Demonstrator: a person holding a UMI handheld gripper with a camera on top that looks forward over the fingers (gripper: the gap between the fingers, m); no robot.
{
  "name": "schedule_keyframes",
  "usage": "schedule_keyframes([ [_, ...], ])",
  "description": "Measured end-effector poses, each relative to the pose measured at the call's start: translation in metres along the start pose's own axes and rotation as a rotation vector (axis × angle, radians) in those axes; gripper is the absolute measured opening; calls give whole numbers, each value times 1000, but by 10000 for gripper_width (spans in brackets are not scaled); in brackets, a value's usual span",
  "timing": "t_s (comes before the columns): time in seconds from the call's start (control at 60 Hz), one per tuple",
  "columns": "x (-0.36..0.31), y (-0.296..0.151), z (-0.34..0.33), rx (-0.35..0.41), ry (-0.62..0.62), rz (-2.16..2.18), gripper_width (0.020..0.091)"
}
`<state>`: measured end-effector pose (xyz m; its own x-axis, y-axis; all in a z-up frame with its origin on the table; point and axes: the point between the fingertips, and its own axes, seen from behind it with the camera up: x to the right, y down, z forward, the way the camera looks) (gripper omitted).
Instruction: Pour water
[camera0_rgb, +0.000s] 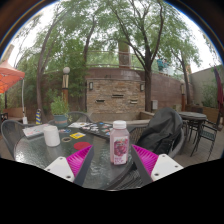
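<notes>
Pink-capped bottle (120, 141) seen upright on counter (95, 150), between spread fingers of claw (112, 160), gaps either side. Cup (52, 135) left of bottle. Approach step judged; closing on bottle needed next.

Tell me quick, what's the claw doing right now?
Claw: open, with the bottle standing on the table between its fingers, a gap at either side.
</notes>
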<state>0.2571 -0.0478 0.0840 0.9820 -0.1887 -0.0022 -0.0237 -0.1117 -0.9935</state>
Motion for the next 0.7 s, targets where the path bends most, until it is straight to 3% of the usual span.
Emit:
schedule_keyframes([
  [0.1,-5,6,35,-3,21,-26,834],
  [0.233,-12,-26,59,31,35,-60,830],
  [0.25,-12,-28,63,35,29,-63,808],
  [0.267,-14,-29,68,35,22,-66,740],
  [0.283,-11,-24,75,24,14,-71,589],
  [0.3,-19,-13,89,13,3,-72,508],
  [0.417,-10,-20,94,53,33,-60,505],
  [0.467,-8,-16,95,41,44,-56,502],
  [0.55,-8,-15,93,21,52,-56,439],
  [0.7,-27,-37,89,5,111,-302,438],
])
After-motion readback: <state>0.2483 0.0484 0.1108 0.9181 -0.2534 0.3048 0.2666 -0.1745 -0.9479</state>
